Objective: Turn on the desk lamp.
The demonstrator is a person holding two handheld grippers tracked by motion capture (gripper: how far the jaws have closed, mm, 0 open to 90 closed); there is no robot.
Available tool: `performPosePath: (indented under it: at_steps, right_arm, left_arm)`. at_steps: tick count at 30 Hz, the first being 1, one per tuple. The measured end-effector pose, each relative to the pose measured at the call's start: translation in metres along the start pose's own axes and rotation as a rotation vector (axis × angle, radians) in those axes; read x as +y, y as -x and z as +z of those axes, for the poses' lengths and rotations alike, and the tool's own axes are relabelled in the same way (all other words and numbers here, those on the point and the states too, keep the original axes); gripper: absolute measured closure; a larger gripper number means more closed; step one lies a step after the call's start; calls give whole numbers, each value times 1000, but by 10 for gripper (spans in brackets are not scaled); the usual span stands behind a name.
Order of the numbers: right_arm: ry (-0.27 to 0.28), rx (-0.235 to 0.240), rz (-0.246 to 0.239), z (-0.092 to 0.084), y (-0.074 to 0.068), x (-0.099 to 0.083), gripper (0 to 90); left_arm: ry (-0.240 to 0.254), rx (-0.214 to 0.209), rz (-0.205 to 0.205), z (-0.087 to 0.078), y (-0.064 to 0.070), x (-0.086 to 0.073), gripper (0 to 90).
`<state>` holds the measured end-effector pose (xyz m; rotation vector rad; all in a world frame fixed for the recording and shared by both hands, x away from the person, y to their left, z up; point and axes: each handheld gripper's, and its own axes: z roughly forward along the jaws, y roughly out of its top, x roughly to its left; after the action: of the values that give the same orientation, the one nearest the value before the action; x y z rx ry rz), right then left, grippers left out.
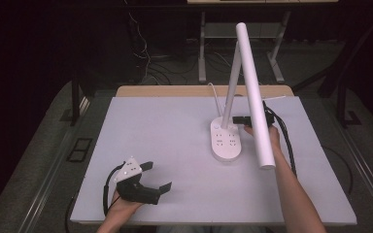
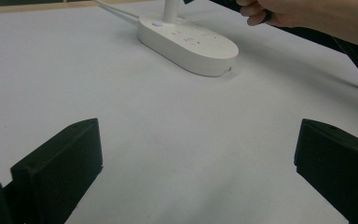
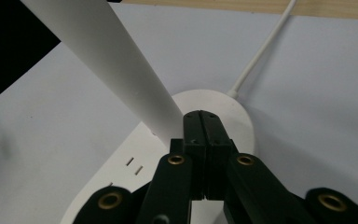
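Note:
A white desk lamp stands right of the table's middle, its oval base (image 1: 226,141) carrying socket slots. A slim stem (image 1: 232,80) rises from the base, and a long tube head (image 1: 255,97) slants down toward the front. My right gripper (image 1: 237,119) is shut with nothing between its jaws, the tips (image 3: 204,122) over the base (image 3: 228,109) at the foot of the stem (image 3: 116,60); I cannot tell if they touch. My left gripper (image 1: 156,176) lies on the table at the front left, open and holding nothing, and faces the base (image 2: 189,44) from well short of it.
The white tabletop (image 1: 170,126) has a wooden strip (image 1: 175,91) along its far edge. The lamp's white cable (image 3: 261,51) runs off the back of the base toward that strip. A black cable (image 1: 287,141) trails beside the right forearm. Table legs and wires stand on the floor behind.

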<state>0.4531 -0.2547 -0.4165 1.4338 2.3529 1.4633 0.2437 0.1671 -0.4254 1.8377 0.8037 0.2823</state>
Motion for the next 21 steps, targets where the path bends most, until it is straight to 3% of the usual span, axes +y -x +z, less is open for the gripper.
performPosePath:
  at_steps: [18, 21]
  right_arm:
    - [-34, 2, 15, 19, 9, -9, 896]
    - [-33, -12, -4, 19, 7, -9, 896]
  left_arm:
    - [2, -1, 1, -1, -1, 0, 0]
    - [4, -2, 1, -1, -1, 0, 0]
